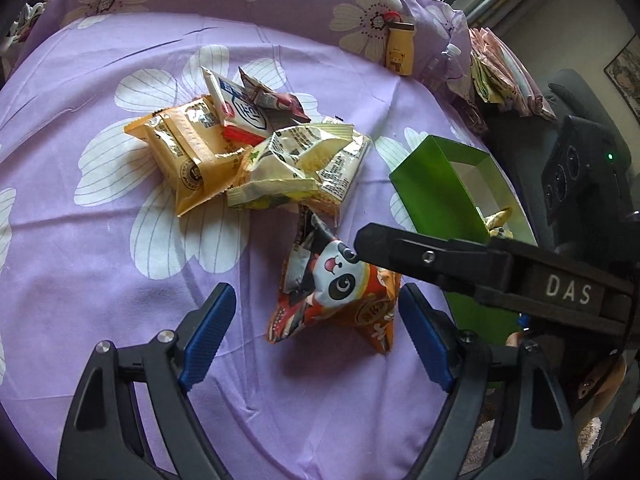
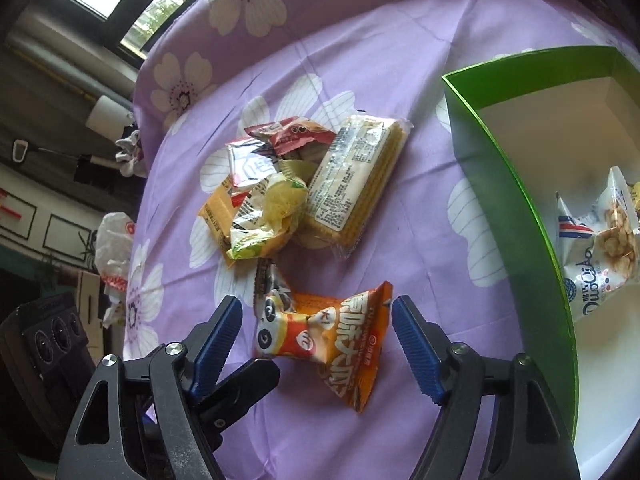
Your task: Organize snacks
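Observation:
An orange panda snack packet (image 1: 340,300) (image 2: 324,336) lies on the purple flowered cloth. My left gripper (image 1: 316,332) is open, its blue pads either side of the packet's near end. My right gripper (image 2: 316,344) is open around the same packet, fingers not touching it; it shows in the left wrist view as a black finger (image 1: 400,252) over the panda. A pile of several snack packets (image 1: 248,148) (image 2: 304,188) lies beyond. A green box (image 1: 444,188) (image 2: 508,208) to the right holds a white snack bag (image 2: 600,256).
A small yellow bear bottle (image 1: 400,50) stands at the far side of the cloth. Folded cloths (image 1: 500,72) lie past the table's right edge. A white plastic bag (image 2: 114,248) sits off the left edge in the right wrist view.

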The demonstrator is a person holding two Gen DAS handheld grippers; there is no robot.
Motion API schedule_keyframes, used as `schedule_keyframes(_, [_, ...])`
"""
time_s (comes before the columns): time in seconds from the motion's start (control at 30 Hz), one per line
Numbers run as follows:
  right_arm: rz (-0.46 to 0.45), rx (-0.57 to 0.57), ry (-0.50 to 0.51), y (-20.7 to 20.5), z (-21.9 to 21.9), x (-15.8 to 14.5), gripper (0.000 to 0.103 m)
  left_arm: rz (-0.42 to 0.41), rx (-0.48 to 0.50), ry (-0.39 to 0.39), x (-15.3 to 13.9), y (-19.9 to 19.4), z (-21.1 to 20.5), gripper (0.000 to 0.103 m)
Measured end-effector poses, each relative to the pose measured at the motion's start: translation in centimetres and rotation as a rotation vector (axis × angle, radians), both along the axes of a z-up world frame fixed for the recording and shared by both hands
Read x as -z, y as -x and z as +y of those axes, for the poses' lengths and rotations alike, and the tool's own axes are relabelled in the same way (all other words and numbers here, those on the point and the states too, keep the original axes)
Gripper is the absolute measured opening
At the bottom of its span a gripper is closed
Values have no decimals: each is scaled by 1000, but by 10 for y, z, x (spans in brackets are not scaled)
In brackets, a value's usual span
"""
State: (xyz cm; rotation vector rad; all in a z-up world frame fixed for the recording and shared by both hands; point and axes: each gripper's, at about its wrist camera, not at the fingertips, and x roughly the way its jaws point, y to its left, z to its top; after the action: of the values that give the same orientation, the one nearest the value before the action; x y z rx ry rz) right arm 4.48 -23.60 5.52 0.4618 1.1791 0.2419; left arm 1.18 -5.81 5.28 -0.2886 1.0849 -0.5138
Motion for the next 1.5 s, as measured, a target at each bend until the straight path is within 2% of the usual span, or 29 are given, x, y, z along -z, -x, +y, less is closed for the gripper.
schedule_keyframes(0.13, [40, -5, -7, -1, 4, 12, 78, 27, 12, 9, 6, -2, -5, 82])
schedule_keyframes(0.37, [49, -27, -64, -4, 11, 19, 78, 55, 13, 67, 13, -4, -6, 69])
schedule_keyframes(0.57, [41, -32, -58, -6, 17, 22, 78, 35, 29, 79, 12, -3, -9, 62])
schedule_keyframes(0.73, [-2, -43, -33, -3, 18, 15, 73, 3, 36, 88, 5, 1, -8, 59])
schedule_keyframes(1.1, [-151, -65, 16, 8, 23, -15, 73, -119, 37, 83, -19, 13, -7, 58])
schedule_keyframes(1.5, [-245, -48, 42, 22, 24, -42, 73, -208, 44, 118, -38, 22, -7, 58])
